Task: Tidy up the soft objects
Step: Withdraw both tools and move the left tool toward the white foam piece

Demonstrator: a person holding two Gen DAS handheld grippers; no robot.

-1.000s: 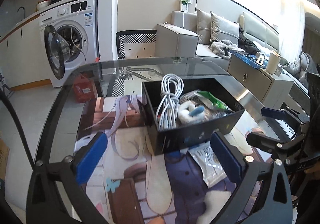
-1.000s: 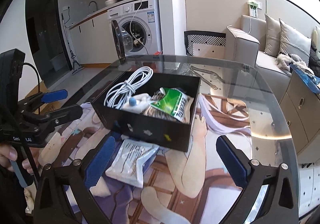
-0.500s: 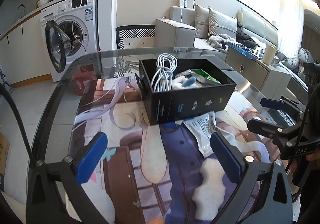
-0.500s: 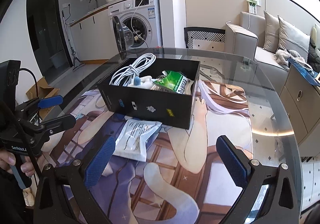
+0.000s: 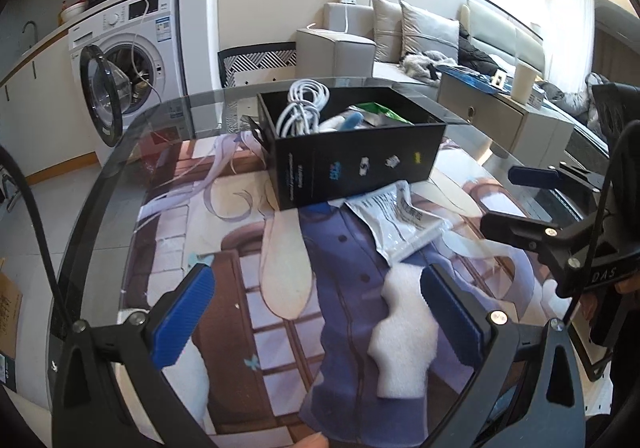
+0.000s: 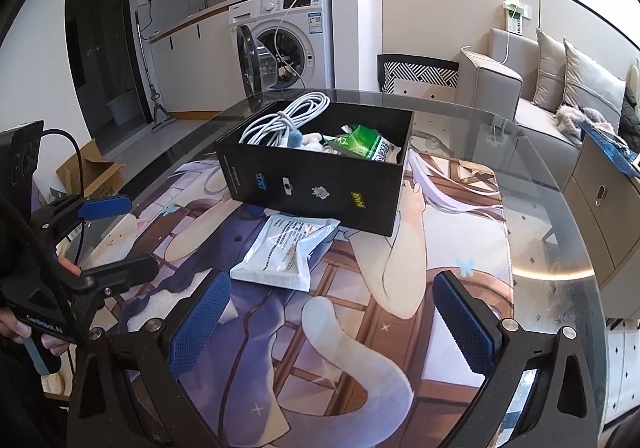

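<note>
Left gripper [image 5: 320,316]: jaws wide, holding nothing, low in the left wrist frame above the mat [image 5: 248,264]. Right gripper [image 6: 332,316]: jaws wide, holding nothing, low in the right wrist frame.

Box [image 6: 316,187]: black, open-topped, upper centre of both frames, standing on the mat. It contains a coiled white cable [image 6: 284,119] at its left end, a green packet [image 6: 360,145] at its right end, and a small white item with a blue tip [image 6: 298,137] between them.

Pouch [image 6: 286,252]: white, printed, flat on the mat, just in front of the box, centre of the right wrist frame. One corner lies at the box base; whether it is tucked under cannot be told.

Foam piece [image 5: 404,332]: white, wavy-edged, flat on the mat, lower right of the left wrist frame, beside the left gripper's right finger [image 5: 452,320].

Table [image 6: 560,248]: round glass top, carrying the mat.
</note>
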